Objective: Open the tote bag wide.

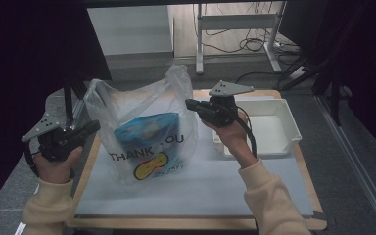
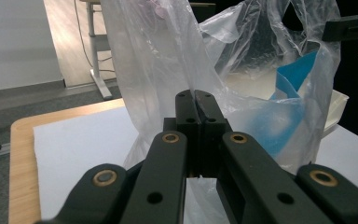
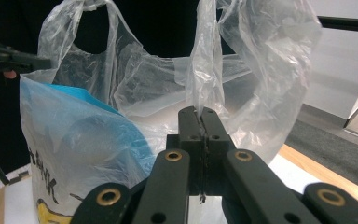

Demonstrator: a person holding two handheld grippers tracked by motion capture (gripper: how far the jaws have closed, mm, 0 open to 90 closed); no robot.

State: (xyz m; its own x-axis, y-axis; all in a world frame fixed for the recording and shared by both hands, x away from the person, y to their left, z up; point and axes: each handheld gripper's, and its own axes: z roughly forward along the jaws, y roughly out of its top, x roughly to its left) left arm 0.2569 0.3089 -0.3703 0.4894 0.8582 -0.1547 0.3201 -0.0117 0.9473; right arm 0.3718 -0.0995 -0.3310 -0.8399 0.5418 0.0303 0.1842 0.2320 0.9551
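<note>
- Sleeves and forearms enter from the bottom of the high view; each hand carries a claw at one side of a plastic bag [image 1: 147, 132].
- Bag: thin, clear, printed "THANK YOU" above a yellow mark. It stands upright on the grey mat [image 1: 196, 191] of a wooden table [image 1: 318, 196].
- Contents of bag: one blue packet [image 1: 149, 129], upright and seen through the film. Nothing else inside can be made out.
- White tray [image 1: 274, 129]: sits at the right of the mat, just behind the right hand. No contents can be seen in it.
- Left claw [image 2: 196, 106]: jaws pressed together, pinching the film at the bag's left edge, near the top.
- Right claw [image 3: 200, 120]: jaws pressed together, pinching the twisted film below the bag's right handle loop.
- Bag hangs between the two claws, mouth upward, both handle loops standing above the jaw tips.
</note>
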